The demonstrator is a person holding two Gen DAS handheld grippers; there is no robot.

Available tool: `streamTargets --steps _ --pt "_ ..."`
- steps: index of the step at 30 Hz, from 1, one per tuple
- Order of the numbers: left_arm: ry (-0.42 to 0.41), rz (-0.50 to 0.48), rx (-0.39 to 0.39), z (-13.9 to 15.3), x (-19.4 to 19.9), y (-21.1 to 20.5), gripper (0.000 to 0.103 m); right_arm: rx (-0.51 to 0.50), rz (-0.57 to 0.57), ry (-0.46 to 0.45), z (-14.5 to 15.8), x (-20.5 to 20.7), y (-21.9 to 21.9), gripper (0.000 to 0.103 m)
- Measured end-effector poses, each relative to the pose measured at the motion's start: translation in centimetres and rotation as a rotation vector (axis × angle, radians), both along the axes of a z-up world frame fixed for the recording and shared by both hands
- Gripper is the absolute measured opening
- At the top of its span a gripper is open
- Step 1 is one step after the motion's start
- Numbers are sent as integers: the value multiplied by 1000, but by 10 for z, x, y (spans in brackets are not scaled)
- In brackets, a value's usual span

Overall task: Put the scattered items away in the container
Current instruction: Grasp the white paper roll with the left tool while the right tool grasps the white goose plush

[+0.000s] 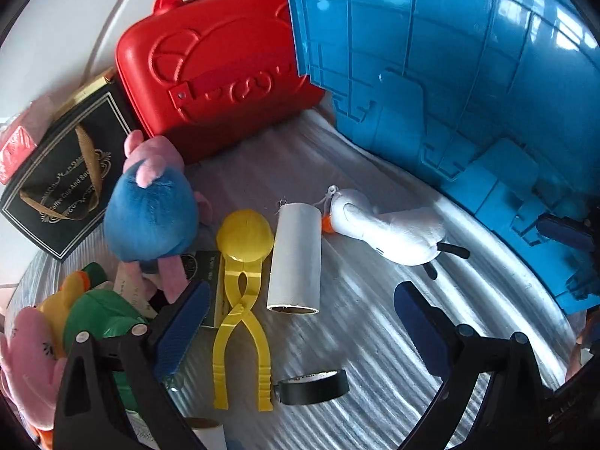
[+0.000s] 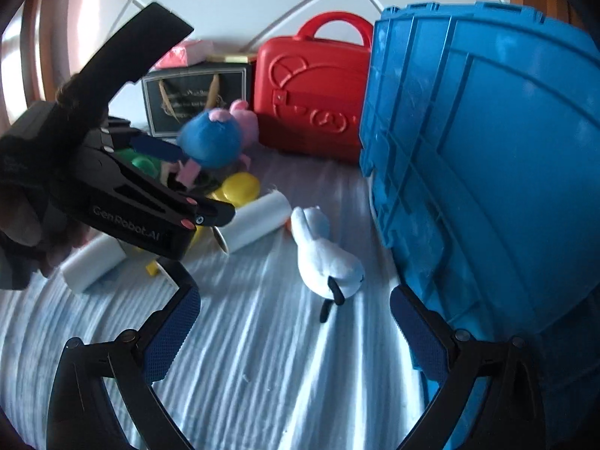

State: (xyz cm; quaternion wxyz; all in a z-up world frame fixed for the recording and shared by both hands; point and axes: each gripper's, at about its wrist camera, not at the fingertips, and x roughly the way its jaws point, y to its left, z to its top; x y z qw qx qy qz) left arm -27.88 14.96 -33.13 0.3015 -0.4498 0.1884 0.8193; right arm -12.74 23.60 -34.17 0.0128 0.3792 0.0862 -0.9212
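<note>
While both handheld grippers hang over a pale ribbed mat (image 1: 356, 322), neither has anything between its fingers. Seen from its own camera, the left gripper (image 1: 300, 322) has its jaws spread wide and released, its blue pads on either side of a white paper roll (image 1: 295, 258) and a yellow scissor-handled ball tongs (image 1: 243, 292) lying on the mat below. A roll of black tape (image 1: 313, 386) rests just beside the tongs' handles. To the left of these sits a pink plush pig in a blue dress (image 1: 152, 217), and past it a heap of pink, yellow and green soft toys (image 1: 71, 322) at the frame's lower left. A white plush goose (image 1: 386, 228) with an orange beak lies on its side, its head close to the top end of the paper roll. A large blue plastic crate (image 1: 468, 75), the container, stands along the right side of the mat, its ribbed outer wall facing the cameras. Behind the toys stand a red hard case with a handle (image 1: 213, 75) and a black gift bag with gold trim (image 1: 67, 180). From the right wrist view, the right gripper (image 2: 296, 333) is likewise released, jaws wide apart, with the goose on the mat just ahead of them and the crate wall close to its right finger. That view also shows the left gripper's black body from the side, held in a hand (image 2: 26, 225), above a second white roll (image 2: 93, 260).
</note>
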Motion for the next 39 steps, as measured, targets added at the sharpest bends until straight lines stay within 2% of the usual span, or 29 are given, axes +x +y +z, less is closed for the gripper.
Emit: streamTargets --steps 2,8,13,18,20,22,23,25,28,30,31,39 --pt "-22 6 -6 -15 -8 4 93 -5 26 -14 -17 -8 -1 102" --pt "-47 18 -12 -43 -19 12 93 67 36 0 -45 -33 -5 101" --pt "-50 21 -20 -54 -26 21 93 160 29 -5 -64 -55 -11 102" --pt "-48 -1 -42 -60 -32 29 90 194 45 -30 -80 -77 -14 102" --pt "-46 -13 -43 -59 -33 30 84 173 19 -32 -82 -86 -8 102" --pt "-74 -21 -48 -62 -36 29 55 159 -3 -50 -86 -97 -2 102" --pt "-83 -16 -64 -66 -37 27 48 150 -12 -58 -88 -101 1 102" --pt "-88 -11 -60 -69 -38 21 45 132 -26 -77 -90 -105 6 102" --pt "-103 -3 -45 -70 -36 15 45 77 -54 -128 -96 -109 14 90" --pt "-106 -1 -41 -70 -34 15 45 60 -60 -153 -101 -109 15 67" --pt "-108 0 -38 -70 -32 13 45 58 -62 -157 -103 -107 15 61" --pt "-124 19 -32 -65 -13 0 45 -17 -65 -173 -97 -94 7 50"
